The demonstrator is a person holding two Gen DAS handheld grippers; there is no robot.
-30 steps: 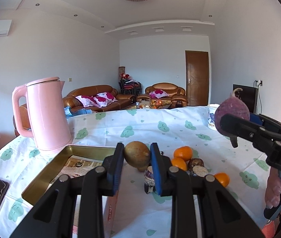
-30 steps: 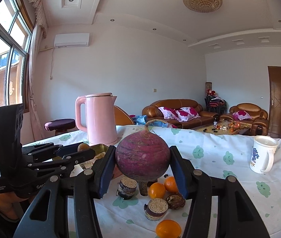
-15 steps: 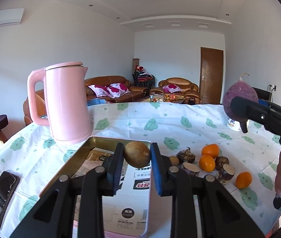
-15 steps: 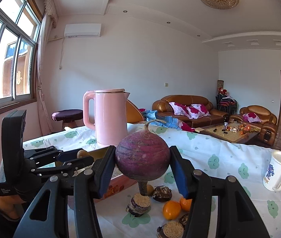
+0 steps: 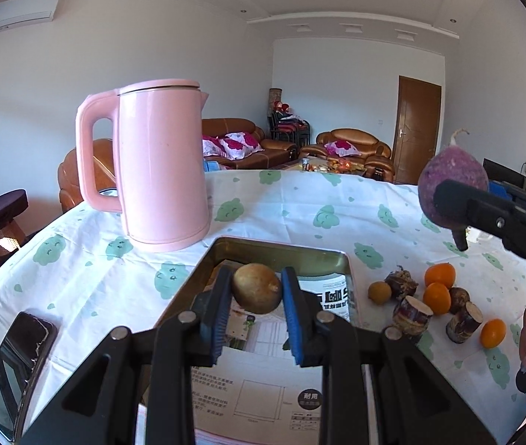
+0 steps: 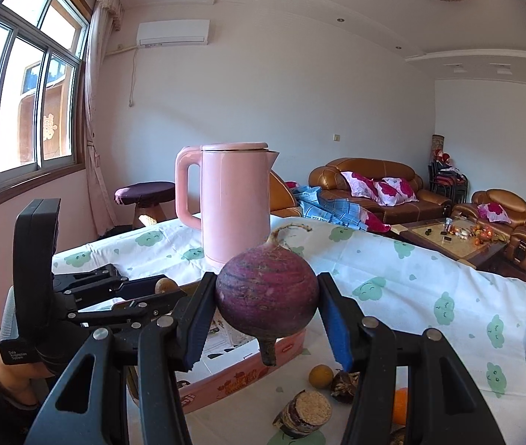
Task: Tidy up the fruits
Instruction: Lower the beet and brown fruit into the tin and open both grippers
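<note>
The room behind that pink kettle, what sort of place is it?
Most likely a home living room: brown leather sofas with pillows, a coffee table, and a dining table under a patterned cloth, with the kettle on it.

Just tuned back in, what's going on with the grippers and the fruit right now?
Both grippers are loaded. The left gripper is shut on a small brown fruit, held over the metal tray next to the pink kettle. The right gripper is shut on a purple radish in the air. Oranges and cut sugarcane pieces lie on the tablecloth beside the tray.
</note>
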